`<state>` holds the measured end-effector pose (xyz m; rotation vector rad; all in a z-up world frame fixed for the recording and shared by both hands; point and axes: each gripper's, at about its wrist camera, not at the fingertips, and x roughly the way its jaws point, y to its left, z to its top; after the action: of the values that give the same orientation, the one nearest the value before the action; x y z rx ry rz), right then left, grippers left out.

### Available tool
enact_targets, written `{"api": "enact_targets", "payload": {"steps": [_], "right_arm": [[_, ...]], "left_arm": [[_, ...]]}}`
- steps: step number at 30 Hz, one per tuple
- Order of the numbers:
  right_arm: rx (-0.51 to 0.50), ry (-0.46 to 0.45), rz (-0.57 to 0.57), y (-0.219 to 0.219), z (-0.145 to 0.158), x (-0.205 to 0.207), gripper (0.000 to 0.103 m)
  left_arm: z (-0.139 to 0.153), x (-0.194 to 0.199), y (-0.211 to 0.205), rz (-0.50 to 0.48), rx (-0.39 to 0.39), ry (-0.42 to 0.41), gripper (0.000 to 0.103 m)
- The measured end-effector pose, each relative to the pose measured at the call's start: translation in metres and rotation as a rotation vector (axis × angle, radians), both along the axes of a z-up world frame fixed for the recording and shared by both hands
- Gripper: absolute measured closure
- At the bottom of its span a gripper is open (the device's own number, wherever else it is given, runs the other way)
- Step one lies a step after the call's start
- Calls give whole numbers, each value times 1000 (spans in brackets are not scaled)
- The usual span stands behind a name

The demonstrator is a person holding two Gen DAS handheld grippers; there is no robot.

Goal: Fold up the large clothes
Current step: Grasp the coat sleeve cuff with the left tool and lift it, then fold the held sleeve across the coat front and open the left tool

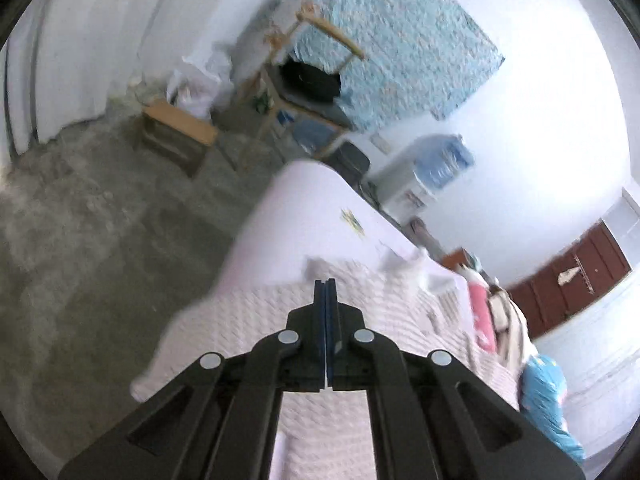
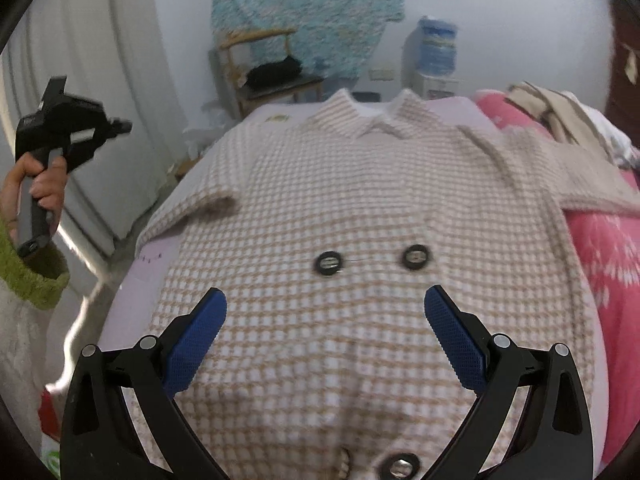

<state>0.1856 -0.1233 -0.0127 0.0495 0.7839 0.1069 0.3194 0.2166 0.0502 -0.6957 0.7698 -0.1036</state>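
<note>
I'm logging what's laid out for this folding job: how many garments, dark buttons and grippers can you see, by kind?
Beige-and-white checked collared knit jacket: 1
Dark round buttons on it: 3
Black two-finger grippers with blue pads: 2, right gripper open, left gripper shut
Total: 6

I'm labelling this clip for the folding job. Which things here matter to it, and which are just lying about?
Belongs to the job:
checked jacket
left gripper
right gripper
bed

Lying about:
wooden chair
black bag
water dispenser
pink blanket
</note>
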Motion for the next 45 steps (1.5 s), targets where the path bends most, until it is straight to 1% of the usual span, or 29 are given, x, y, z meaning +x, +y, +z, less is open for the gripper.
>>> {"api": "enact_targets", "payload": {"steps": [2, 3, 5, 6, 7, 8, 10, 11, 13, 14, 15, 17, 19, 22, 27, 28, 29, 30, 31, 32, 34, 35, 36, 37, 39, 40, 41, 42, 45], "right_arm": [[41, -5, -24, -12, 4, -6, 8], [56, -6, -31, -15, 5, -8, 8], [77, -6, -23, -15, 6, -9, 8], [75, -5, -6, -10, 7, -7, 8], [55, -1, 27, -1, 7, -4, 8], [30, 6, 56, 9, 5, 1, 8], [-16, 20, 129, 31, 1, 9, 8], [-21, 26, 158, 41, -1, 15, 8], [-31, 51, 190, 58, -9, 25, 8], [-34, 60, 199, 64, -12, 29, 8], [-37, 65, 203, 67, -13, 31, 8], [-50, 72, 212, 74, -18, 36, 8], [-68, 79, 217, 80, -23, 39, 8], [-87, 103, 208, 82, -34, 47, 8], [-92, 147, 174, 79, -49, 57, 8], [-90, 151, 169, 77, -50, 57, 8], [-88, 153, 165, 75, -50, 58, 8], [-88, 154, 162, 74, -50, 58, 8], [-88, 153, 157, 73, -50, 58, 8], [-88, 152, 154, 72, -50, 58, 8], [-86, 147, 150, 71, -49, 59, 8], [-84, 146, 148, 70, -48, 59, 8], [-82, 144, 147, 68, -48, 61, 8], [-80, 138, 145, 67, -46, 60, 8], [-80, 128, 142, 65, -43, 59, 8], [-79, 119, 140, 63, -41, 58, 8], [-77, 109, 136, 60, -38, 56, 8], [-76, 102, 133, 58, -36, 54, 8], [-67, 73, 108, 45, -29, 45, 8]], "left_arm": [[-15, -6, 3, 18, -85, 77, 102], [-26, -11, 9, 35, -125, 110, 96], [-52, -24, 22, 75, -178, 178, 70], [-63, -28, 30, 97, -205, 209, 65], [-79, -34, 40, 124, -249, 248, 56], [-97, -39, 49, 148, -296, 291, 52], [-125, -48, 64, 174, -377, 354, 40], [-140, -52, 69, 178, -427, 385, 35], [-171, -60, 75, 176, -537, 458, 31], [-187, -64, 77, 178, -606, 483, 30], [-197, -67, 79, 183, -650, 493, 29], [-212, -69, 82, 201, -705, 503, 23], [-228, -67, 87, 221, -778, 501, 20], [-248, -63, 96, 248, -878, 507, 20], [-263, -51, 101, 293, -935, 496, 20], [-266, -49, 102, 311, -943, 490, 26], [-266, -47, 102, 329, -939, 485, 37], [-264, -45, 102, 340, -930, 487, 41], [-264, -43, 103, 348, -913, 485, 52], [-262, -42, 103, 356, -886, 477, 67], [-252, -40, 106, 363, -777, 477, 85], [-244, -38, 106, 361, -727, 462, 90], [-235, -37, 105, 362, -677, 446, 90], [-216, -35, 105, 364, -569, 410, 91], [-188, -33, 101, 362, -442, 350, 91], [-163, -31, 94, 347, -357, 295, 92], [-140, -29, 86, 326, -291, 244, 92], [-123, -28, 78, 306, -247, 205, 92], [-44, -25, 28, 188, -56, 24, 92]]}}
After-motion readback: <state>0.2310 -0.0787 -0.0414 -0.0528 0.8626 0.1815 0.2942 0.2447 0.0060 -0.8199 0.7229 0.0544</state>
